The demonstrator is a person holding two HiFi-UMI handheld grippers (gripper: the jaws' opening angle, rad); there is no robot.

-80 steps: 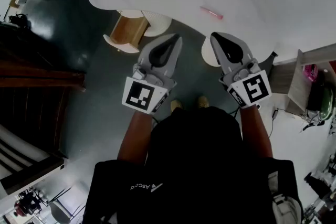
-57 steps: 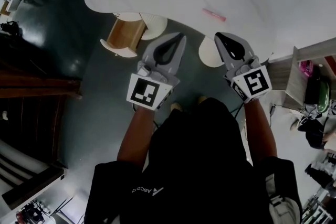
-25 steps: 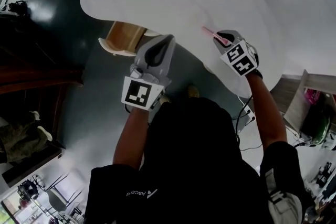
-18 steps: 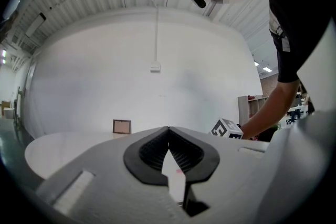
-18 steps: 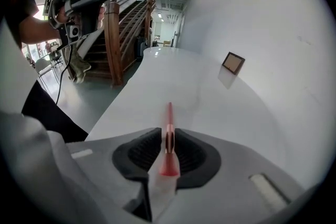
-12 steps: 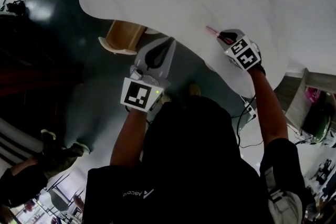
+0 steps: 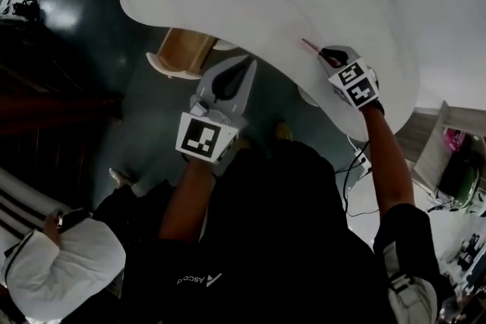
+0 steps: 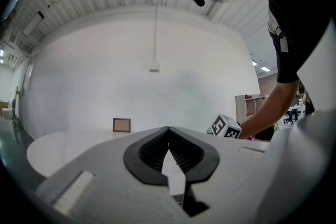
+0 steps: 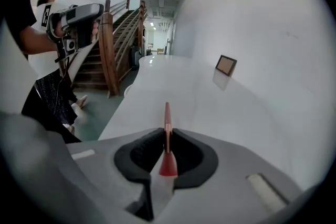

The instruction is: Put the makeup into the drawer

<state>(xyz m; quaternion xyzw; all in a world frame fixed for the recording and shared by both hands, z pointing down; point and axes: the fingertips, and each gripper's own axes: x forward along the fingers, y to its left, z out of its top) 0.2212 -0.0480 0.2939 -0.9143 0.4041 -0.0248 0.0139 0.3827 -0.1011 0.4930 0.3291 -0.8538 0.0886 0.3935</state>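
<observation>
Makeup (image 9: 167, 113) pinched in R hand-held gripper (image 9: 167, 134) over table (image 9: 184, 86), framed pic (image 9: 227, 65) ahead.

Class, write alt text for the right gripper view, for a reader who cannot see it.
The right gripper has its jaws closed on a slim pink makeup stick, which points forward over a long white table. A small picture frame stands farther along the table by a white wall, and a wooden staircase rises at the left.
</observation>
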